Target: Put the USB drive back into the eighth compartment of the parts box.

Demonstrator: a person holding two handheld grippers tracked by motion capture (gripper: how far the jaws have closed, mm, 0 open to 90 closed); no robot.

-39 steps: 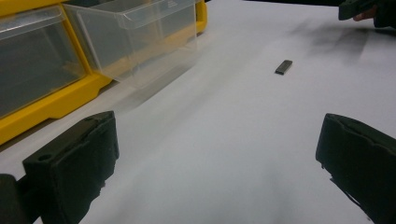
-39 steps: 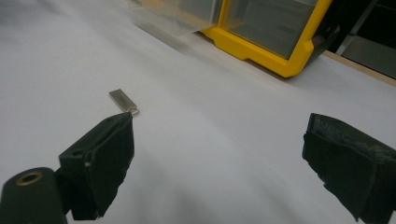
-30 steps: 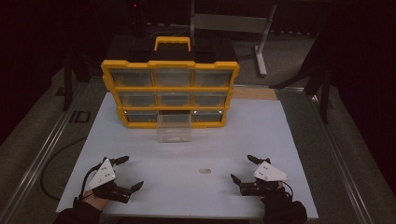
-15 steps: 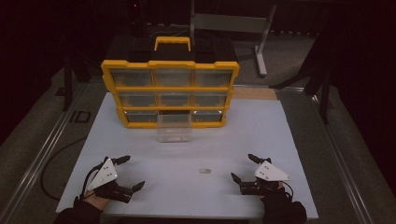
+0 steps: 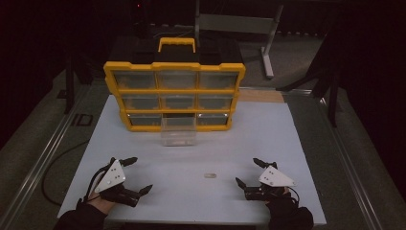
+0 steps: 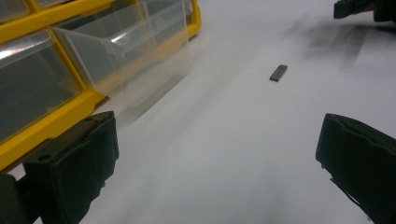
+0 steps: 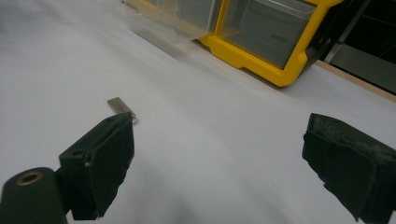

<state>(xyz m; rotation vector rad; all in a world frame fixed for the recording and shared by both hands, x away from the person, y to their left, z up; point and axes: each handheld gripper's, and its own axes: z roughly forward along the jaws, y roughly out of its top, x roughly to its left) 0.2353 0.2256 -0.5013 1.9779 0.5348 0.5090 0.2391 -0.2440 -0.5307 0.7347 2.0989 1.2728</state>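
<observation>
small flat metal piece (image 5: 209, 176) lies on the white table (image 5: 297, 139) between both spread-jawed, empty grippers, left gripper (image 5: 135, 175) and right gripper (image 5: 249, 172); its details are too small to read. clear drawer (image 5: 178, 136) sits pulled out of the yellow organizer (image 5: 174, 90).

Yellow organizer (image 5: 174, 91) with clear drawers, white table (image 5: 268, 139), small grey piece (image 5: 209, 175), black grippers

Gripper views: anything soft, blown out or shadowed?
Left gripper view: the pulled-out clear drawer is smeared with glare on its front, the small metal piece fairly sharp, soft shadows on the white table top right. Right gripper view: organizer soft, the piece crisp. High view: dim, dark surroundings.
</observation>
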